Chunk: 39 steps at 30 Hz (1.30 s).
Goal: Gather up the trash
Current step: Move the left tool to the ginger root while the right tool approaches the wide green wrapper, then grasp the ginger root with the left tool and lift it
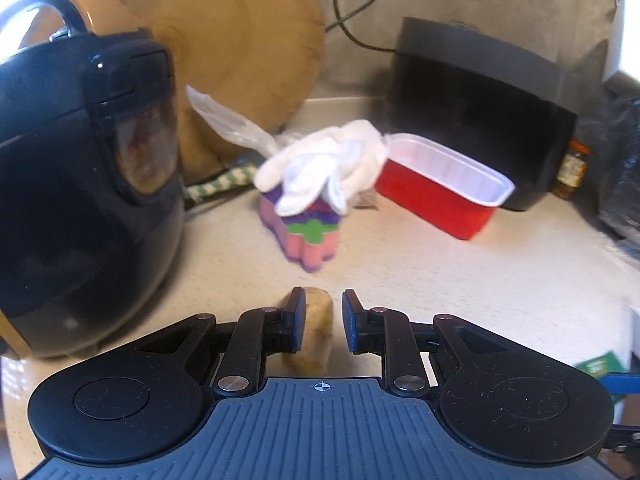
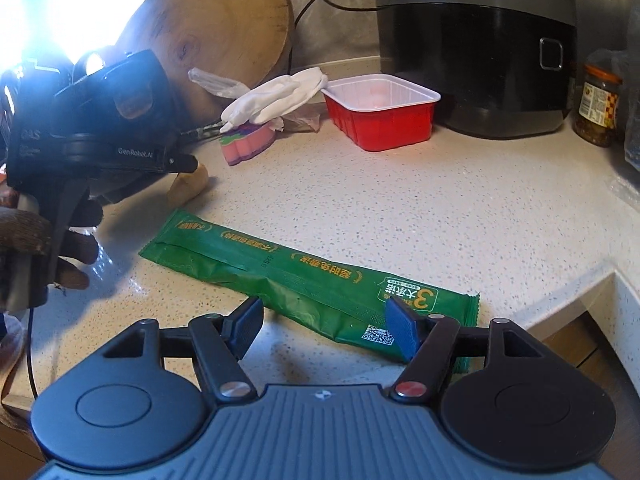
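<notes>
Between the left gripper fingers sits a tan food scrap on the speckled countertop; jaws are parted, the left finger touching or nearly touching the scrap, the right finger with a clear gap, so not clamped. Left of that claw, close, a big black cooker. Ahead of it, a pink-purple sponge with a white cloth heaped on top, a clear plastic bag poking out behind. Ahead and to the right, a red tray with white lining, tilted in this view, blurry. Behind the tray, a dark grey appliance; a round wooden board leans on the wall ahead-left.

Under the right gripper, a long green wrapper lies flat on the counter, running diagonally from ahead-left to beneath the right finger. Jaws are wide apart; the blue-padded right finger is over the wrapper's near end, the left finger just off its edge. Whether the pads touch it, cannot tell. Far left of this claw, the left gripper shows from the side, held in a gloved hand, tips at the scrap. Ahead, the red tray sits upright, beside the sponge and cloth. Ahead-right, a jar next to the grey appliance.
</notes>
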Each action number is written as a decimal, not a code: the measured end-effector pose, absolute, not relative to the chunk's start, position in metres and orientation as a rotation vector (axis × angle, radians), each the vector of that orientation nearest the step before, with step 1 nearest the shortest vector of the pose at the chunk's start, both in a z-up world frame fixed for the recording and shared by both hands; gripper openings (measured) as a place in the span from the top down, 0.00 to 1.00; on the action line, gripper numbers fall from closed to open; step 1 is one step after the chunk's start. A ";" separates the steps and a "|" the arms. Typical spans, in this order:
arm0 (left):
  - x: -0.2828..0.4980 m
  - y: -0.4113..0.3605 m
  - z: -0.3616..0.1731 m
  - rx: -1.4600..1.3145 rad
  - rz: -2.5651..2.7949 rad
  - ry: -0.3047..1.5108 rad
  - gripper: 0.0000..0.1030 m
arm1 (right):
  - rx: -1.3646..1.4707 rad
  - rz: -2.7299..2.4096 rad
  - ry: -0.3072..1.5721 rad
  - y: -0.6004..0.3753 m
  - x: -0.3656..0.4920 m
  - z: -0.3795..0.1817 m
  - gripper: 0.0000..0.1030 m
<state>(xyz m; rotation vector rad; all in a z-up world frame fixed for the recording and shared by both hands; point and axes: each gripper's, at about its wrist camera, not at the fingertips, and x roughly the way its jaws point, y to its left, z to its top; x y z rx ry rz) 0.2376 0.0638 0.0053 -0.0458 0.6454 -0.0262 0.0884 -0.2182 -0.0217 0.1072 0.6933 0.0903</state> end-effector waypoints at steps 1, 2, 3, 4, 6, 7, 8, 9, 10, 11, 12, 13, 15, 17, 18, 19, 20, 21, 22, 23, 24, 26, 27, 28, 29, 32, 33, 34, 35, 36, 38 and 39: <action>0.239 0.063 0.005 -0.033 -0.014 0.645 0.77 | 0.112 0.087 0.690 -0.220 0.088 -0.022 0.34; 0.241 0.063 0.005 -0.021 -0.001 0.647 0.77 | 0.116 0.086 0.688 -0.222 0.088 -0.023 0.34; 0.244 0.061 0.005 -0.005 0.015 0.650 0.77 | 0.123 0.085 0.685 -0.223 0.088 -0.023 0.34; 0.246 0.061 0.005 0.007 0.031 0.655 0.77 | 0.132 0.084 0.682 -0.225 0.088 -0.024 0.34; 0.251 0.060 0.004 0.017 0.052 0.667 0.73 | 0.149 0.083 0.675 -0.227 0.086 -0.024 0.34; 0.253 0.059 0.003 0.023 0.059 0.675 0.68 | 0.153 0.082 0.672 -0.228 0.086 -0.024 0.34; 0.256 0.059 0.002 0.032 0.066 0.681 0.63 | 0.156 0.081 0.670 -0.228 0.086 -0.024 0.34; 0.258 0.059 0.000 0.039 0.070 0.684 0.61 | 0.157 0.079 0.668 -0.227 0.086 -0.024 0.33; 0.260 0.061 -0.002 0.041 0.077 0.689 0.58 | 0.157 0.078 0.666 -0.227 0.086 -0.024 0.33; 0.262 0.062 -0.003 0.037 0.084 0.698 0.54 | 0.157 0.078 0.665 -0.226 0.086 -0.024 0.32; 0.264 0.066 -0.006 0.024 0.088 0.713 0.52 | 0.157 0.079 0.664 -0.226 0.086 -0.024 0.31; 0.265 0.070 -0.008 0.005 0.086 0.725 0.50 | 0.157 0.081 0.663 -0.225 0.086 -0.024 0.31; 0.265 0.077 -0.012 -0.014 0.081 0.738 0.50 | 0.158 0.086 0.662 -0.225 0.087 -0.024 0.30; 0.263 0.080 -0.015 -0.021 0.077 0.747 0.50 | 0.156 0.085 0.662 -0.225 0.087 -0.025 0.29; 0.263 0.081 -0.016 -0.023 0.073 0.752 0.50 | 0.153 0.083 0.661 -0.224 0.088 -0.026 0.29; 0.262 0.081 -0.017 -0.026 0.068 0.756 0.50 | 0.149 0.081 0.659 -0.224 0.088 -0.026 0.29; 0.261 0.082 -0.018 -0.031 0.062 0.762 0.51 | 0.144 0.079 0.658 -0.223 0.088 -0.027 0.28; 0.261 0.083 -0.019 -0.034 0.057 0.765 0.51 | 0.140 0.076 0.656 -0.222 0.088 -0.027 0.28; 0.260 0.083 -0.019 -0.035 0.054 0.761 0.51 | 0.138 0.073 0.656 -0.221 0.089 -0.027 0.28; 0.260 0.083 -0.019 -0.039 0.050 0.759 0.51 | 0.136 0.070 0.655 -0.221 0.088 -0.027 0.27; 0.259 0.083 -0.019 -0.045 0.046 0.759 0.51 | 0.135 0.069 0.655 -0.220 0.089 -0.027 0.27; 0.258 0.085 -0.018 -0.066 0.026 0.755 0.56 | 0.138 0.064 0.656 -0.219 0.091 -0.026 0.27; 0.256 0.086 -0.018 -0.073 0.019 0.753 0.59 | 0.139 0.066 0.655 -0.219 0.091 -0.025 0.27; 0.254 0.087 -0.017 -0.078 0.017 0.754 0.64 | 0.134 0.074 0.648 -0.219 0.091 -0.022 0.27; 0.252 0.088 -0.017 -0.093 0.003 0.761 0.64 | 0.129 0.081 0.635 -0.218 0.090 -0.019 0.27; 0.241 0.093 -0.015 -0.185 -0.050 0.781 0.64 | 0.122 0.088 0.597 -0.220 0.092 -0.007 0.27; 0.236 0.093 -0.014 -0.204 -0.068 0.786 0.64 | 0.121 0.086 0.590 -0.222 0.094 -0.003 0.26; 0.229 0.093 -0.012 -0.219 -0.090 0.791 0.64 | 0.119 0.082 0.586 -0.223 0.097 0.001 0.26; 0.221 0.092 -0.010 -0.229 -0.111 0.789 0.64 | 0.113 0.077 0.585 -0.224 0.099 0.004 0.25; 0.212 0.090 -0.008 -0.235 -0.138 0.778 0.64 | 0.101 0.070 0.587 -0.225 0.101 0.005 0.24; 0.195 0.086 -0.006 -0.226 -0.181 0.743 0.64 | 0.068 0.052 0.601 -0.227 0.105 0.006 0.24; 0.188 0.085 -0.007 -0.219 -0.195 0.727 0.64 | 0.053 0.041 0.612 -0.229 0.106 0.005 0.24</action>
